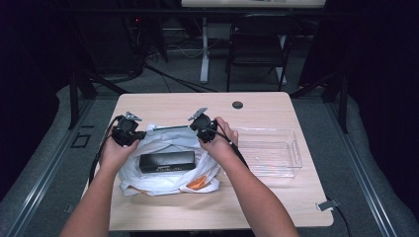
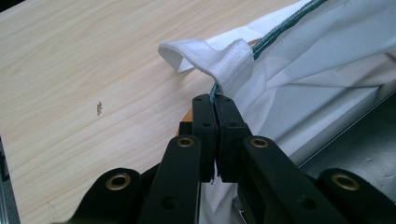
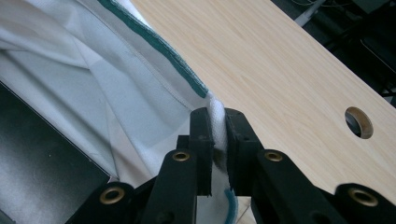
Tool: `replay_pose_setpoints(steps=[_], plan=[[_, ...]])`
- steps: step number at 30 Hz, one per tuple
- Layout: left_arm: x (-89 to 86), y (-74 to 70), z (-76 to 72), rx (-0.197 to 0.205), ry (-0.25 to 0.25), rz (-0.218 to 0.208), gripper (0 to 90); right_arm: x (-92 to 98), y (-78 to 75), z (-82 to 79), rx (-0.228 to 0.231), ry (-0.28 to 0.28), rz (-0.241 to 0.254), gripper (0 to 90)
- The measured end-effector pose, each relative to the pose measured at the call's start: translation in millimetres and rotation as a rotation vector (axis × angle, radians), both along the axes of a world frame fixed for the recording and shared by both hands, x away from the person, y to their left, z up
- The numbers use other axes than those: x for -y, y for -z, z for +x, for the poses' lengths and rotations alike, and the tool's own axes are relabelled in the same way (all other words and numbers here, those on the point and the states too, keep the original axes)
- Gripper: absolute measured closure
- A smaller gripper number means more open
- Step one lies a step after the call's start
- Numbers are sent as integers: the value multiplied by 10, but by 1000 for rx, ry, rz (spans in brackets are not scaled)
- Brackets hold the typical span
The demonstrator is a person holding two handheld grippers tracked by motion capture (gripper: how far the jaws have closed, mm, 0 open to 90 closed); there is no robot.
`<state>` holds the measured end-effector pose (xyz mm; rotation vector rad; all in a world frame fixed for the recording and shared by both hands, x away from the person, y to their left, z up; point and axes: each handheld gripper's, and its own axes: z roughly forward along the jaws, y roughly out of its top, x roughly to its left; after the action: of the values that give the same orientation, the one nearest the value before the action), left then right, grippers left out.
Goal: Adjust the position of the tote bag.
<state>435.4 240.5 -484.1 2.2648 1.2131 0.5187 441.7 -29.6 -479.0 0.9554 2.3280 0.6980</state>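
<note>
A light wooden table (image 1: 163, 103) stands on grey floor (image 1: 316, 118) in a dim room, with a dark chair (image 1: 257, 47) and a white desk leg (image 1: 204, 49) behind it.

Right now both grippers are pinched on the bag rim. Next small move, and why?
Probably lift both rims a little and ease them apart. The left gripper and right gripper are each shut on the green-trimmed edge of the white bag, and the black box already lies in its mouth, so a wider, raised opening should let it settle inside.
</note>
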Motion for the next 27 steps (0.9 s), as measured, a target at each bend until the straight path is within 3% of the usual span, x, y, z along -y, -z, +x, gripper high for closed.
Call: replay_pose_setpoints(steps=[9, 27], plan=[[23, 76, 42, -21, 0, 20, 885, -18, 45, 18, -13, -5, -30, 827], [63, 174, 100, -42, 1, 42, 885, -1, 153, 52, -54, 0, -25, 827]])
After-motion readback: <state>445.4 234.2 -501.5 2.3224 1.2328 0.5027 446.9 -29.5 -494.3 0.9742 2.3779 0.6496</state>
